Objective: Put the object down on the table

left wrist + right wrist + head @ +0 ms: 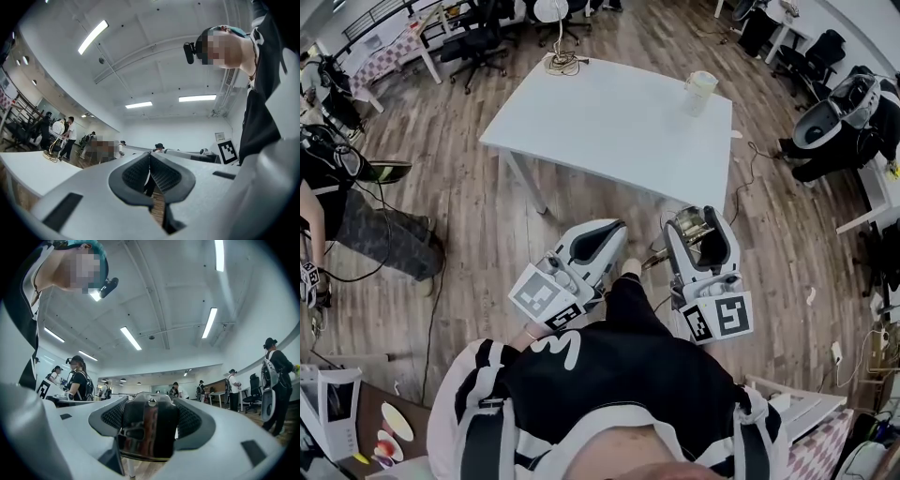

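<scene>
1. Head view: the person stands on the wood floor (487, 216) facing a white counter (609, 131). The right claw (701, 220) grips a shiny metal object (687, 225), held over the floor just short of the counter's near edge. The left claw (609, 234) hangs beside it, apart. On the counter, a coiled cable (562, 64) lies at the far edge and a pale roll (701, 91) stands near the right corner. Office chairs (478, 47) stand beyond, and a seated person (366, 234) is well to the left.
2. Left gripper view: the left claw's pads (161, 176) are pressed together with nothing between them. The counter shows at the left.
3. Right gripper view: the right claw is clamped on the metal object, which fills the gap. People (276, 380) stand by desks beyond.
</scene>
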Available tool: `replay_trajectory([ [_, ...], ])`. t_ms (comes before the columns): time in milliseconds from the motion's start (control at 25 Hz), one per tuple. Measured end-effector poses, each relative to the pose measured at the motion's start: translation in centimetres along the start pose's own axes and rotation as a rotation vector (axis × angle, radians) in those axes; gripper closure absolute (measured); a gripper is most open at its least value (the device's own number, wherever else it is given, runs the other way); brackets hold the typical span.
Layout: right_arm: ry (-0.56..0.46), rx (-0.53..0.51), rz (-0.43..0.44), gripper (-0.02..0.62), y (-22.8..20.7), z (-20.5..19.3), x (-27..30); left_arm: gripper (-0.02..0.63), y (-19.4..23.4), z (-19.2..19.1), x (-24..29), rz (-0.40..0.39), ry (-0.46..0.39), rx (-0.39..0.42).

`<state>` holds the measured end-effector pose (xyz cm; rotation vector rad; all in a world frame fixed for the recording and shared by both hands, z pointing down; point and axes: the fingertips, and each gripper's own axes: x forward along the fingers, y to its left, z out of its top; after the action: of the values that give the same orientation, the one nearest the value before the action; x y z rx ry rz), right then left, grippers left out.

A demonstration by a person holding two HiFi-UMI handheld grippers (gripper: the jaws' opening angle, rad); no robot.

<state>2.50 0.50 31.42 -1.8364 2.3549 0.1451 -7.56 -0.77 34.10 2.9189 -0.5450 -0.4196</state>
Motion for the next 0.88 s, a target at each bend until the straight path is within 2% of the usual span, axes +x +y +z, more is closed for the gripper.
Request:
replay_trajectory([
  [240,-0.038,-0.008,0.026,0.301,-1.2,0.5,2.8,0.597,2.5,1.0,1.4,0.025,-0.023,0.026],
  [560,-0.05,-0.014,0.041,0.301,-5.8,0.5,7.6,0.597,6.2,1.0,6.7,0.03,-0.036,0.037],
  [880,-0.061,-0.015,0.086,0.301,-10.5,0.6,13.7,0.597,11.2,1.9,12.0,0.069,-0.056,0.064],
])
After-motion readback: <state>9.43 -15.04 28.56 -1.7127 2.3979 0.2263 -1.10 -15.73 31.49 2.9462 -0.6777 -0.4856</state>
